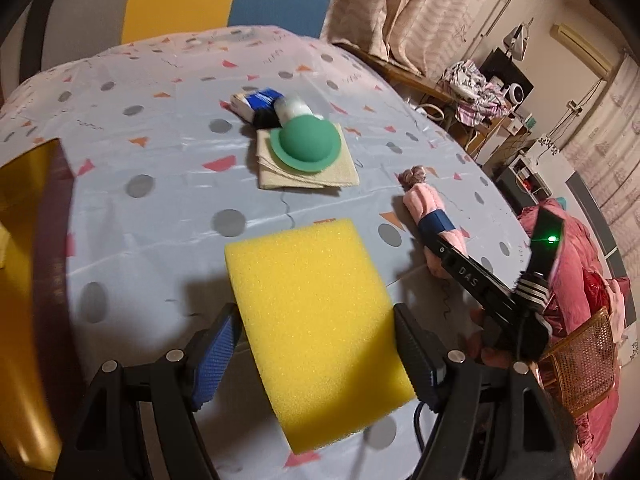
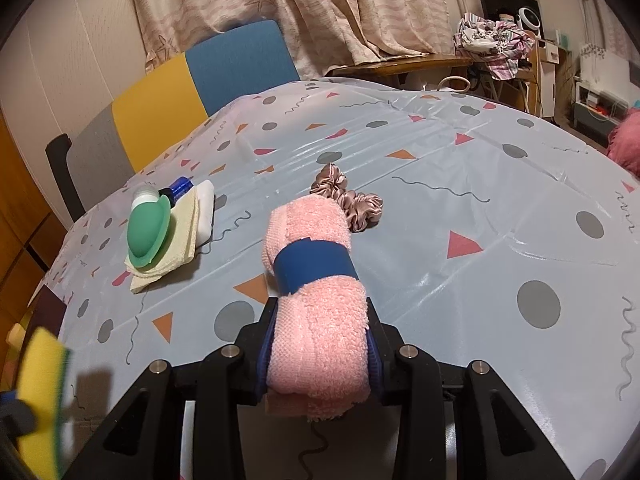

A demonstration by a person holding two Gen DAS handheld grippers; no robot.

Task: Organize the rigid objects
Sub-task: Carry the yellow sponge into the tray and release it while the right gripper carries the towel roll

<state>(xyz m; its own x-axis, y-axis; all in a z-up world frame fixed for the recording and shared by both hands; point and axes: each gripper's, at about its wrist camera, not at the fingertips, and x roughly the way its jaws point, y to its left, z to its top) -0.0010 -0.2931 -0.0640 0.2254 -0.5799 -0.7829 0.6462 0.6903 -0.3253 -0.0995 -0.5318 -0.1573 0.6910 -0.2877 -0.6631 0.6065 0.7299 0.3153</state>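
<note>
My left gripper is shut on a yellow sponge, holding it above the patterned tablecloth; the sponge also shows at the left edge of the right wrist view. My right gripper is shut on a rolled pink towel with a blue band, which also shows in the left wrist view. A green dome-shaped lid sits on a folded cream cloth. Behind it lie a white bottle and a blue-and-white box.
A mauve scrunchie lies just beyond the towel. A chair with yellow and blue panels stands at the table's far side. A yellow object is at the left edge. Pink bedding and a wicker chair are on the right.
</note>
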